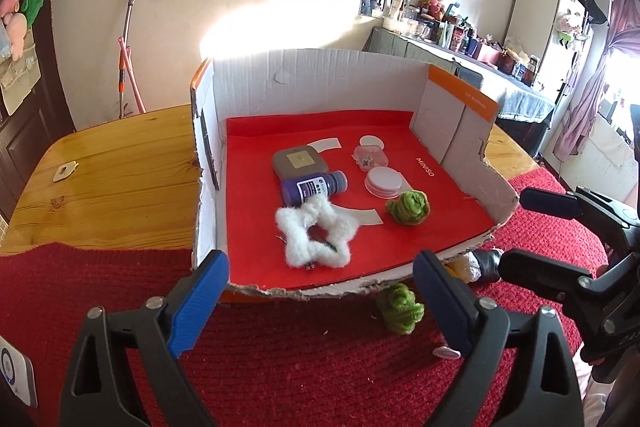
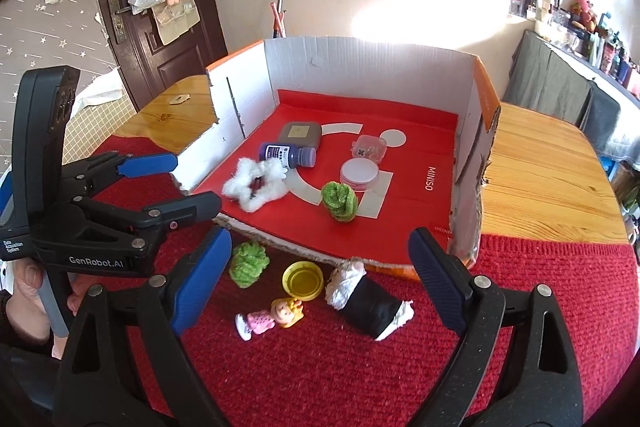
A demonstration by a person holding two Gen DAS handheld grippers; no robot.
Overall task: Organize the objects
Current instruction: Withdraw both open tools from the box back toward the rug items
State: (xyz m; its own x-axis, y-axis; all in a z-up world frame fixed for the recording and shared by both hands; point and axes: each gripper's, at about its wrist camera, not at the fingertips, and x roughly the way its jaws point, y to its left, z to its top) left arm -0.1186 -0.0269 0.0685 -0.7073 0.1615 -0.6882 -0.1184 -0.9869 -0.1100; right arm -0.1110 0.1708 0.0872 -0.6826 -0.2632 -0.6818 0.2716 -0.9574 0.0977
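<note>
Six things are seen already laid inside the cardboard box [image 2: 372, 67]: a white fluffy star [image 2: 256, 187], a purple bottle [image 2: 286, 155], a grey case [image 2: 301, 135], a clear tub [image 2: 368, 148], a round tin [image 2: 359, 174] and one green pompom [image 2: 339, 202]. Just in front of the box, on the red knit cloth [image 2: 320, 379], a second green pompom [image 2: 249, 263], a yellow lid [image 2: 303, 282], a doll [image 2: 272, 319] and a black furry roll [image 2: 368, 303] are left. The left gripper [image 1: 320, 303] and right gripper [image 2: 320, 279] are held with fingers released, nothing grasped.

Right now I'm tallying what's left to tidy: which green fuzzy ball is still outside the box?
The green fuzzy ball on the red knitted cloth, beside the yellow lid; the other green ball already sits inside the cardboard box.
</note>
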